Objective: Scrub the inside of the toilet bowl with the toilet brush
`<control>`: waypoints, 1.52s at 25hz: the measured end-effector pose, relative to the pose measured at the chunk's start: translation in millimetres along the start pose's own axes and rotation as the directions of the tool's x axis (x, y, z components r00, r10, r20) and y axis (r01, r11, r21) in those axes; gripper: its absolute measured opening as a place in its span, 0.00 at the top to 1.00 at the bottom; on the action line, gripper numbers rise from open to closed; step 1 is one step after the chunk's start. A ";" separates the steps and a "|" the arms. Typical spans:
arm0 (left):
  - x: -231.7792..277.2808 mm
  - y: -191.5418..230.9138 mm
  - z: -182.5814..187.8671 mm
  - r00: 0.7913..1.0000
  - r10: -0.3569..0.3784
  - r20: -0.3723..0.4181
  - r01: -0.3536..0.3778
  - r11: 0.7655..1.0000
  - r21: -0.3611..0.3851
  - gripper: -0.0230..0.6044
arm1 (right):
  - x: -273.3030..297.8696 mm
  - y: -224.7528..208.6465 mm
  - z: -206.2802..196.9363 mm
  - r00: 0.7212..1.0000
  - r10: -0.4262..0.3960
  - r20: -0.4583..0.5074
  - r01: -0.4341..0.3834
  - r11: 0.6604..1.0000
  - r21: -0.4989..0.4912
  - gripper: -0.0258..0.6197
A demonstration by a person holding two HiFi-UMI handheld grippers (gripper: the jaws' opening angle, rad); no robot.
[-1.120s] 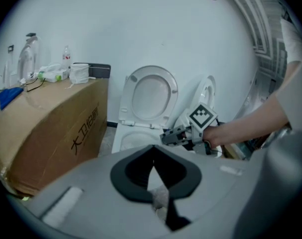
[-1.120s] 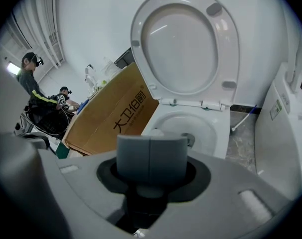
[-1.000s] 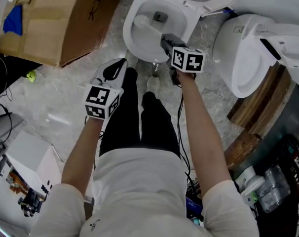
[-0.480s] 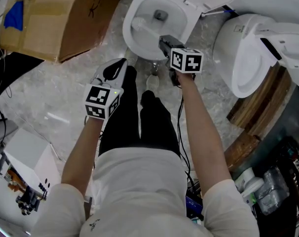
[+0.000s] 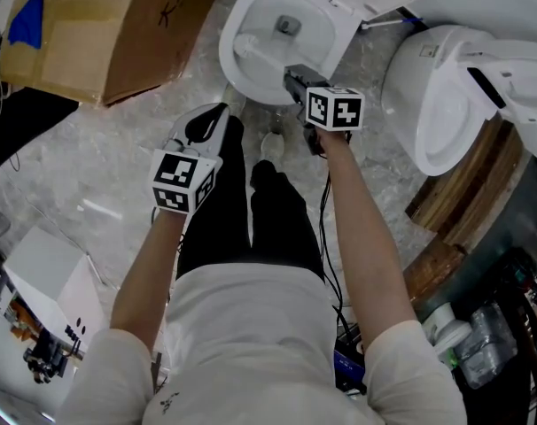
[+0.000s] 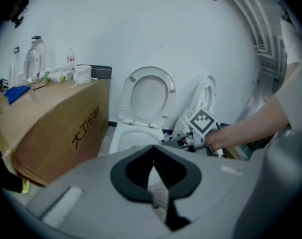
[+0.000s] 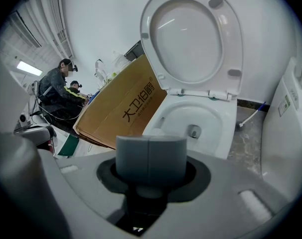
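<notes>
The person stands right up against the toilet bowl (image 5: 228,67), feet almost at its base, both arms reaching forward and down. The right tongs (image 5: 291,76) are clenched on the handle of the toilet brush (image 5: 261,55), which runs from them at a slant into the bowl; its white bristled head sits against the inner wall on the bowl's left side, apart from the drain opening (image 5: 289,25) further back. From the right gripper view the two grey tips of those tongs (image 7: 150,158) press together as one block over the handle, with the bowl's white rim (image 7: 229,133) just beyond and the seat and lid (image 7: 191,39) tipped upright behind it. The left tongs (image 5: 203,127) hang lower and nearer the person's legs, away from the bowl, above the marble floor (image 5: 100,162); in the left gripper view they (image 6: 152,176) are closed tip to tip with nothing caught in them. A big cardboard box (image 5: 118,34) leans on the floor just left of the toilet, and a second white toilet (image 5: 446,104) stands to the right with its lid up
</notes>
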State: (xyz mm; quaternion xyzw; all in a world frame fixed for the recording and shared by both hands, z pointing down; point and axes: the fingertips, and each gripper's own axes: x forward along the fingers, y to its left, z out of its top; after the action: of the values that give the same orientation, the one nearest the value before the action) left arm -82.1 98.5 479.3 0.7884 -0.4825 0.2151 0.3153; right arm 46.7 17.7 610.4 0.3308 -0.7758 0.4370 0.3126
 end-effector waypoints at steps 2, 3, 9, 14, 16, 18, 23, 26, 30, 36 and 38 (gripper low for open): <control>-0.8 -2.4 -0.7 1.000 0.001 0.004 -0.001 1.000 -0.002 0.98 | -1.3 0.5 -3.9 1.000 0.005 -0.007 -0.005 1.000 -0.002 0.73; -1.2 -3.4 -1.2 1.000 0.002 0.005 -0.002 1.000 -0.002 0.98 | -1.9 0.8 -5.2 1.000 0.007 -0.009 -0.007 1.000 -0.005 0.73; -2.7 -10.2 -5.9 1.000 0.002 0.006 -0.002 1.000 -0.004 0.98 | -7.0 2.1 -15.0 0.999 0.023 -0.030 -0.024 0.999 -0.035 0.73; -1.8 -15.2 -5.3 1.000 -0.004 0.009 0.004 1.000 0.000 0.98 | -11.9 0.2 -24.4 0.998 0.041 -0.050 -0.043 0.999 -0.030 0.73; -1.4 -16.7 -5.5 1.000 -0.005 0.009 0.005 1.000 0.000 0.98 | -13.3 -0.9 -28.2 0.997 0.048 -0.055 -0.050 0.998 -0.025 0.73; -1.1 -17.8 -5.6 1.000 -0.006 0.008 0.006 1.000 0.002 0.98 | -14.8 -2.2 -30.6 0.997 0.054 -0.061 -0.055 0.998 -0.022 0.73; -1.5 -22.2 -7.7 1.000 -0.009 0.006 0.009 1.000 0.009 0.98 | -20.0 -6.6 -38.5 0.994 0.066 -0.087 -0.068 0.997 -0.022 0.73; -1.0 -25.9 -8.7 1.000 -0.013 0.005 0.013 1.000 0.010 0.98 | -25.1 -8.6 -44.6 0.992 0.071 -0.107 -0.076 0.997 -0.034 0.73; 2.6 -32.6 -7.5 1.000 -0.025 0.007 0.025 1.000 0.011 0.98 | -32.2 -14.0 -51.2 0.988 0.083 -0.128 -0.088 0.996 -0.032 0.73; 5.6 -40.6 -7.1 0.999 -0.039 0.006 0.039 0.999 0.019 0.98 | -40.5 -20.6 -61.8 0.982 0.085 -0.167 -0.095 0.994 -0.051 0.73; 5.9 -41.8 -7.5 0.999 -0.041 0.004 0.041 0.999 0.021 0.98 | -43.7 -23.4 -65.2 0.980 0.085 -0.182 -0.097 0.994 -0.059 0.73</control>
State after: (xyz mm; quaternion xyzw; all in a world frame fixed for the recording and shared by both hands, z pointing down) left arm -42.3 114.1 476.3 0.8019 -0.4646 0.2118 0.3102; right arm 103.5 76.6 615.1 0.2436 -0.7730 0.4525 0.3719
